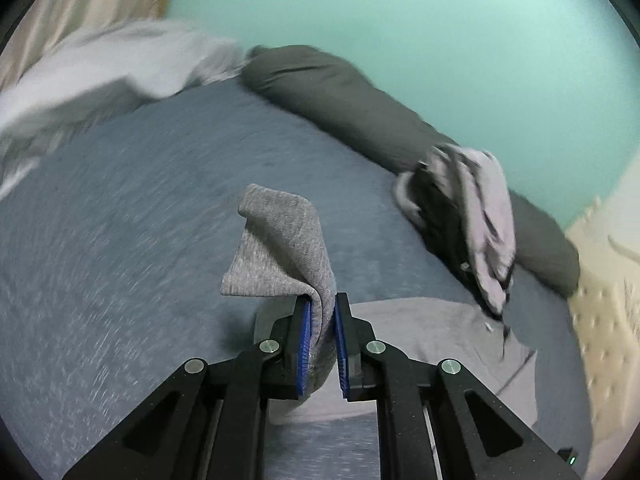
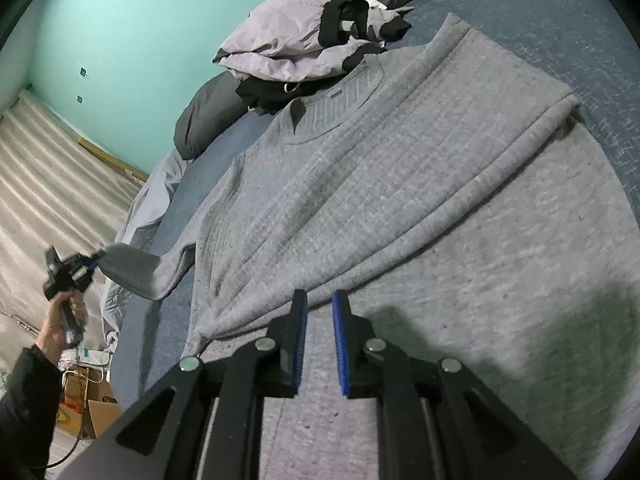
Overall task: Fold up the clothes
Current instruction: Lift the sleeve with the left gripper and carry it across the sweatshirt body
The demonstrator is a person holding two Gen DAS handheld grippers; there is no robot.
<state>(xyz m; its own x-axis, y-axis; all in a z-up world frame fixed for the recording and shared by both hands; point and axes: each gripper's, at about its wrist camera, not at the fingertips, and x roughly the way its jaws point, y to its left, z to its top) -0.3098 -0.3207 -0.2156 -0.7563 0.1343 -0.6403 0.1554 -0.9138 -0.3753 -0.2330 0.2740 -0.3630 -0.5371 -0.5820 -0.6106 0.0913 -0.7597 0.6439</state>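
Two grippers, one grey sweater (image 2: 400,184) spread front-up on the bed (image 2: 592,64), collar toward the pillow (image 2: 208,116).

Containers: only some cardboard boxes (image 2: 90,408) on the floor beside the bed, left of the sweater in the right wrist view; contents too small to tell.

Left gripper (image 1: 322,300): jaws nearly closed, clamped on the sweater's cuff (image 1: 280,248). The knit runs down between the blue pads, and the cuff end flops forward over the left jaw. In the right wrist view this gripper (image 2: 94,266) is off the sweater's left side, held in a hand (image 2: 60,320) with a dark sleeve (image 2: 24,408), and the sleeve of the sweater (image 2: 136,272) is pulled out from the body and lifted off the bed.

Right gripper (image 2: 320,300): jaws slightly apart, a narrow gap with nothing pinched in it. The tips sit just at a bunched fold of the sweater near the hem; grey knit lies under and ahead of the jaws. Cannot tell if the tips touch the fabric.

Beyond the collar, a folded lilac-and-black jacket (image 2: 288,44) lies partly on the pillow and just touches the sweater's neckline.
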